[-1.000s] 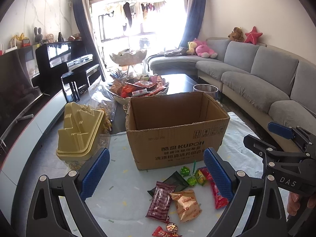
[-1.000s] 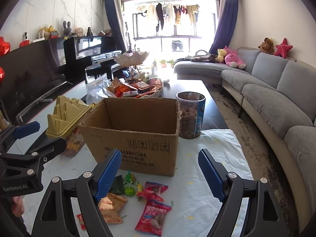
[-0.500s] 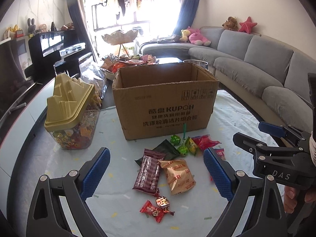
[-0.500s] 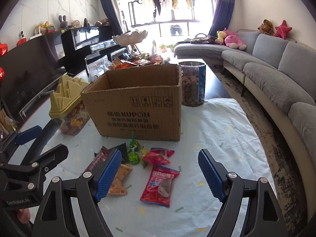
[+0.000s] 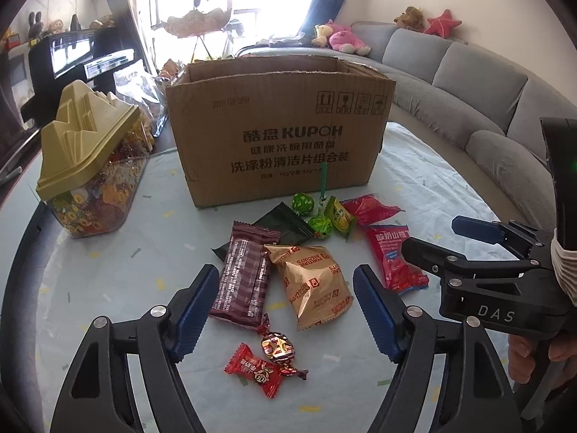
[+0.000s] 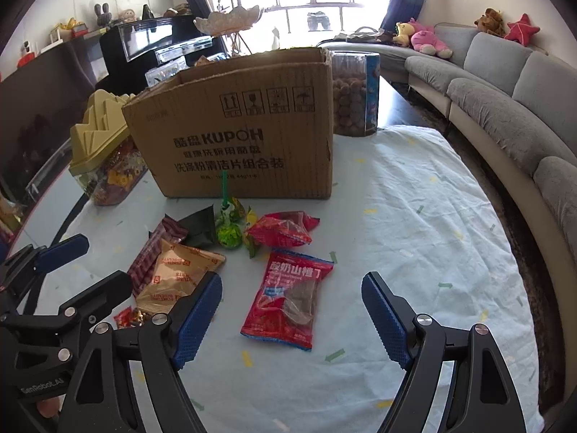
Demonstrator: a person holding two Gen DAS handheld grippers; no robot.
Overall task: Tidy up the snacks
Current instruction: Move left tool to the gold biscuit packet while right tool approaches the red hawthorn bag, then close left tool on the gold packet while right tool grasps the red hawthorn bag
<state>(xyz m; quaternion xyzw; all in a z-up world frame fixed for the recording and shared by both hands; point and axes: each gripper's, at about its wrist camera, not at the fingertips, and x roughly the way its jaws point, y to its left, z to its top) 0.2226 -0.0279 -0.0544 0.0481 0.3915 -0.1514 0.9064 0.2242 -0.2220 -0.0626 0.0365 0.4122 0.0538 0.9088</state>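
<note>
Snacks: loose packets lie scattered just in front of the cardboard box [image 5: 277, 126], none yet inside that you can see.
Left gripper [image 5: 286, 310]: your tongs are spread apart, holding nothing, hovering over the brown wafer bar [image 5: 245, 274] and gold biscuit packet [image 5: 312, 285].
Right gripper [image 6: 290, 319]: also spread wide and empty, above the red hawthorn packet [image 6: 288, 299].
Step in hand: likely the first pick-up. Lower onto one packet only, close across its narrow width, then lift clear of the box wall before releasing inside.
Caution: packets overlap near the box, so a low grip may drag a neighbour; two small wrapped candies [image 5: 267, 359] sit nearest you.
Surface: pale blue cloth [image 6: 414, 216] with small flecks covers the table.
Beside the box: a candy jar with yellow lid [image 5: 86, 166] to its left.
Room: a grey sofa [image 6: 505, 83] curves right of the box; bright window behind it.
</note>
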